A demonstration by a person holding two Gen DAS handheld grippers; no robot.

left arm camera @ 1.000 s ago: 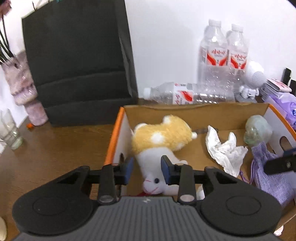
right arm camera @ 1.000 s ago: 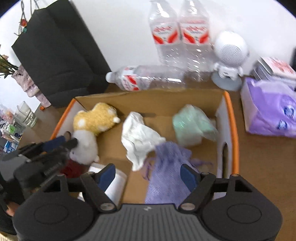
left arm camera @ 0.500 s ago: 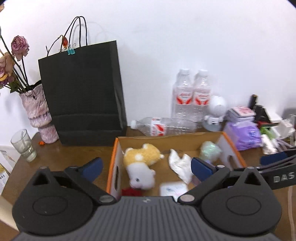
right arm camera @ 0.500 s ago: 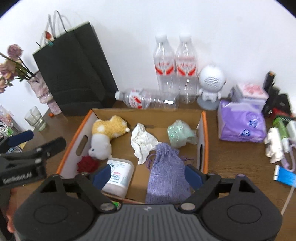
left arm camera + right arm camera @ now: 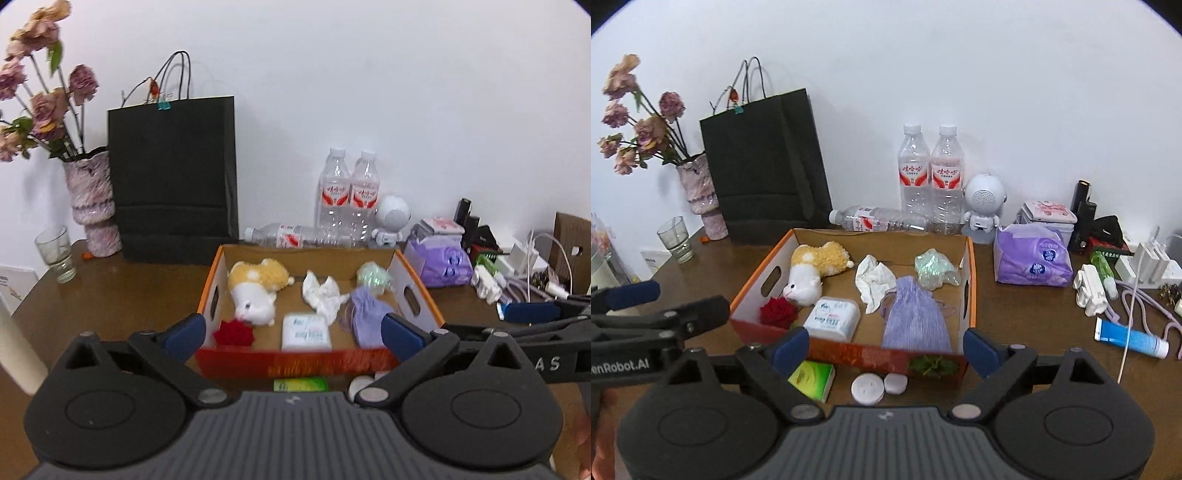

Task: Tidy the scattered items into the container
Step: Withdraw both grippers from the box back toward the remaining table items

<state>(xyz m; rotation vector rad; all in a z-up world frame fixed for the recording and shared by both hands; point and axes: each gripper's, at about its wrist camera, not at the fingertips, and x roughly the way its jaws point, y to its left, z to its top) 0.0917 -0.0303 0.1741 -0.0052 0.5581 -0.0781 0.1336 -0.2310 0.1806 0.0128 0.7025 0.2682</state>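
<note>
An orange-rimmed cardboard box [image 5: 970, 273] [image 5: 415, 291] holds a yellow-and-white plush toy [image 5: 812, 269] [image 5: 256, 291], a red rose [image 5: 777, 312], a tissue pack [image 5: 833, 317], crumpled white paper [image 5: 873, 280], a purple pouch [image 5: 916, 317] and a green bag [image 5: 934, 267]. My left gripper [image 5: 291, 334] is open and empty in front of the box. My right gripper [image 5: 884, 349] is open and empty, also before the box. A green tissue packet [image 5: 812, 378] and two white discs [image 5: 868, 387] lie on the table before the box.
A black paper bag [image 5: 764, 162], a vase of dried roses [image 5: 698, 192] and a glass [image 5: 676, 240] stand at the back left. Water bottles [image 5: 931, 181], a white robot speaker [image 5: 984, 206], a purple tissue pack [image 5: 1032, 258], a blue tube [image 5: 1130, 338] and chargers are right.
My left gripper let go of the plush toy and opened wide. Both grippers pulled back and up from the box, so the whole table shows now.
</note>
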